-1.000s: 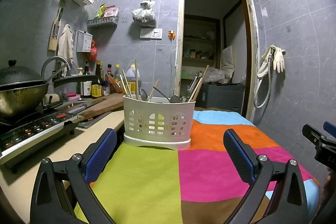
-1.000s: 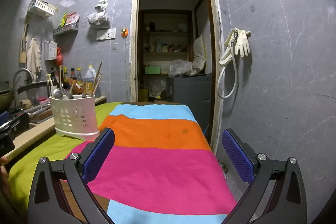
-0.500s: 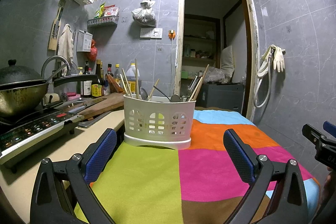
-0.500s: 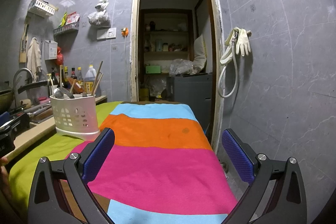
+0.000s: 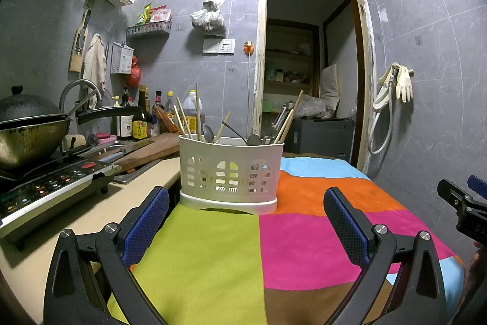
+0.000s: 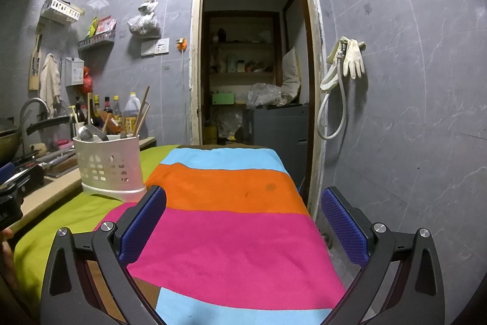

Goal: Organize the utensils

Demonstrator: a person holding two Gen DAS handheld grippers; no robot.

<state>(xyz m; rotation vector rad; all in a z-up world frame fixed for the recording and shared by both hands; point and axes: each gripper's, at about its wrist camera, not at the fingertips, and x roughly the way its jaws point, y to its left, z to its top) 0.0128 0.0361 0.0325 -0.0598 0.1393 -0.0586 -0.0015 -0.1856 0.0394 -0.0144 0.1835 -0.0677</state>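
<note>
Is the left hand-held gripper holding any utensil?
No. The left hand-held gripper is open and empty; utensils stand in the white caddy.

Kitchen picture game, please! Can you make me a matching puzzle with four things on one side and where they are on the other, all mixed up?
Things:
1. white utensil basket
2. rubber gloves
3. wok
4. plastic bag

Places:
A. hanging high on the wall left of the doorway
B. standing on the colourful cloth
C. hanging on the wall right of the doorway
D. sitting on the cooker at the left

Pairs: 1-B, 2-C, 3-D, 4-A
</note>
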